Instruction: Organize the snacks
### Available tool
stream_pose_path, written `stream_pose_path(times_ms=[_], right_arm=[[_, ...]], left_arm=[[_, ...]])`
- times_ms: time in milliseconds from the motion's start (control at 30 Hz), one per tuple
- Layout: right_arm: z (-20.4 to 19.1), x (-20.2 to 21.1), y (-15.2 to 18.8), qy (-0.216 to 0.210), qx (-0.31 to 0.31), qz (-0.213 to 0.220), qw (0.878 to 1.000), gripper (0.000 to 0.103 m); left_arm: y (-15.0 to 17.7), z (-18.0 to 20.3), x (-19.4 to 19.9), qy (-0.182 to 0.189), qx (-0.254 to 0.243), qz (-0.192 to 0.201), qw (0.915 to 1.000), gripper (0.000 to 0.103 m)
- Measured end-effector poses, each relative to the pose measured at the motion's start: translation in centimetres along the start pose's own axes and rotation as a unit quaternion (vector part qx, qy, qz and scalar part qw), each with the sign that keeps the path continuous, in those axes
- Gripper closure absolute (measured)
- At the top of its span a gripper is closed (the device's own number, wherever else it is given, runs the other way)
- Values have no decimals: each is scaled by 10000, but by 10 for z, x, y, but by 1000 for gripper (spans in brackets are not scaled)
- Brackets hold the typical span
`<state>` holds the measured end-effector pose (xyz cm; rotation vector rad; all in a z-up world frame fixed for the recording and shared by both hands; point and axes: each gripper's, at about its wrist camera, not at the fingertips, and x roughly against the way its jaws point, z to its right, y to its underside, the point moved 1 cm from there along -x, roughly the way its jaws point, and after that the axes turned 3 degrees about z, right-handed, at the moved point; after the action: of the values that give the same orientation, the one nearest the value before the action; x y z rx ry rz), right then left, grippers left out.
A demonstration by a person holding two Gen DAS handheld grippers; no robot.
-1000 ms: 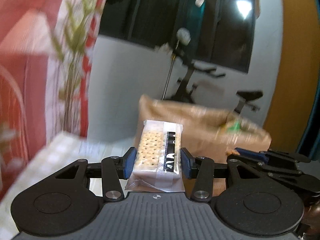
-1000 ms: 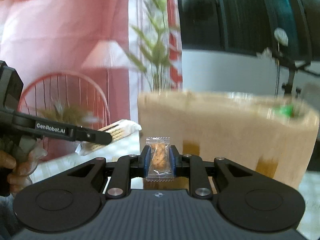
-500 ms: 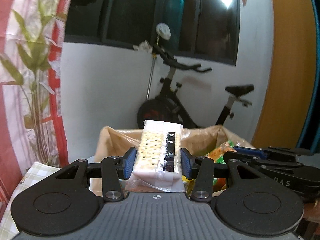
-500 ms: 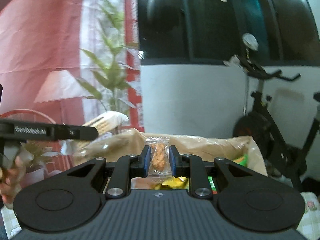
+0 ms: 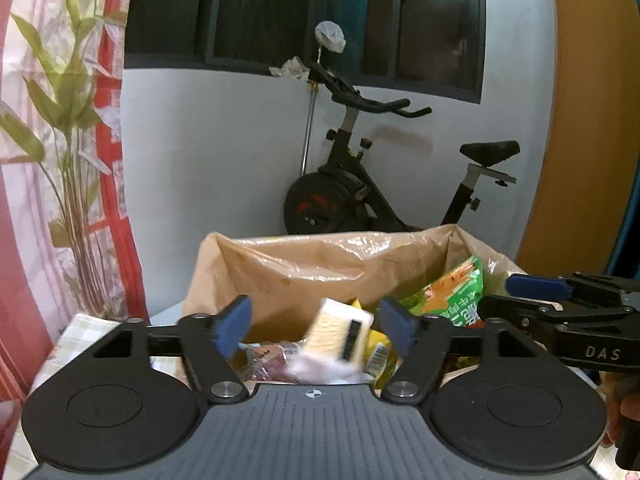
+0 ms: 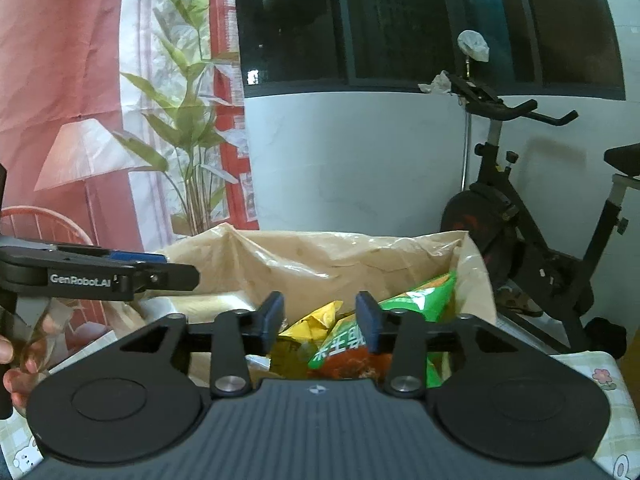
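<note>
left wrist: cracker pack (image 5: 340,330) loose between parted left gripper (image 5: 316,326) pads

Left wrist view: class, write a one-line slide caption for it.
Left gripper, jaws just opened, releases a cracker pack, blurred, above the snack-filled brown bag; right gripper alongside.

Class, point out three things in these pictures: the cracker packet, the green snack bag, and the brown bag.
cracker packet (image 5: 338,330), left wrist view, its cracker face
green snack bag (image 6: 416,304), right wrist view, its upper panel
brown bag (image 5: 304,268), left wrist view, inner back wall
</note>
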<state>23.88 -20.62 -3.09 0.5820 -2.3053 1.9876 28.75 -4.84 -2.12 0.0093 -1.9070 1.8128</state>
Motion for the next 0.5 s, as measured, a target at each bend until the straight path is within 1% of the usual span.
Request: stream_pose_path(times_ms=[33, 67, 100, 133, 233, 333, 400, 500], right_arm=[[0, 2, -1, 37, -11, 2, 10000, 46], [-1, 4, -3, 59, -19, 9, 10000, 42], [-3, 6, -5, 73, -21, 30, 10000, 35], [-3, 9, -6, 92, -23, 64, 9999, 25], [-5, 21, -12, 133, -104, 186, 9997, 11], [-9, 35, -17, 173, -218, 246, 9993, 3], [-13, 44, -21, 224, -257, 298, 9990, 0], [-18, 57, -25, 441, -333, 319, 9980, 0]], left_arm=[[-2, 1, 4, -21, -32, 22, 10000, 18], [-4, 1, 9, -60, -81, 57, 9999, 15], [-5, 3, 14, -94, -130, 94, 9998, 12], [-6, 5, 19, -121, -186, 136, 9997, 10], [-9, 9, 34, -188, -265, 221, 9992, 8], [-11, 12, 50, -292, -242, 282, 9989, 7], [-13, 12, 62, -472, -162, 329, 9982, 7], [-16, 17, 80, -782, -174, 450, 9958, 7]])
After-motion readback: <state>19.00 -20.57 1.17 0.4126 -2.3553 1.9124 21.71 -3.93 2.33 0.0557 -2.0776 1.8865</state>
